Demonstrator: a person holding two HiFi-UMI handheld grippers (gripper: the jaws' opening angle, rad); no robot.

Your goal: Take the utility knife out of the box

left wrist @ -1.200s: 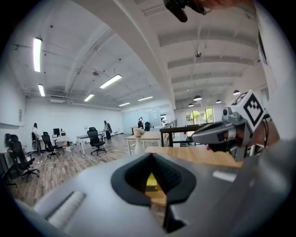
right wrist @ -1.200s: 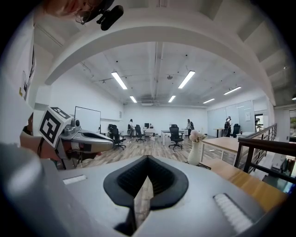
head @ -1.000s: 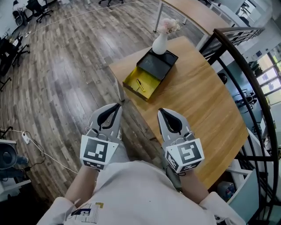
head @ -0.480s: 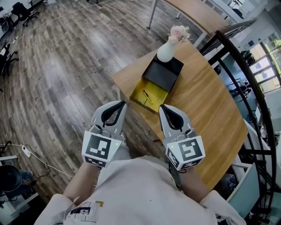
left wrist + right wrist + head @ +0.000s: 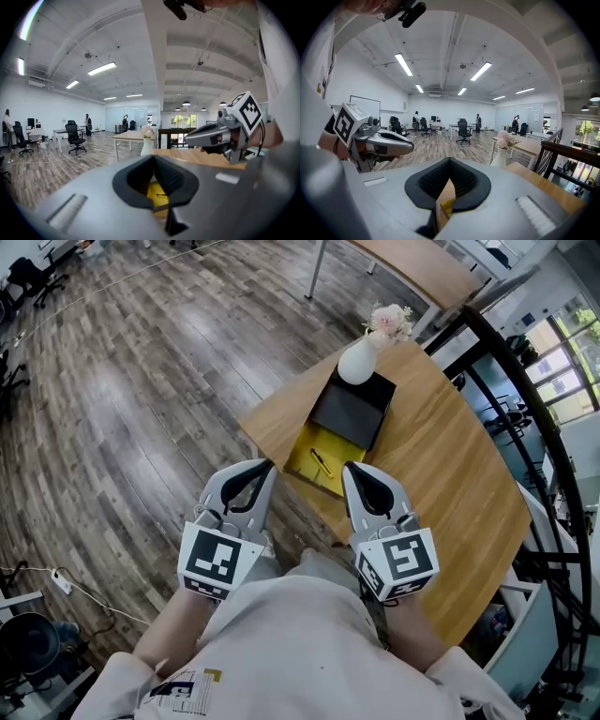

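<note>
Yellow box point(image 5: 302, 463) holds what looks like the utility knife point(image 5: 321, 462).

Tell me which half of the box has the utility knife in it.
The yellow half: the utility knife lies in it. The black half, next to the white vase, shows no knife.

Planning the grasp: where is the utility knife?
Head view, centre: the utility knife lies in the yellow box on the table's near corner, below the vase.

Head view down, gripper views toward table point(image 5: 450, 456)
</note>
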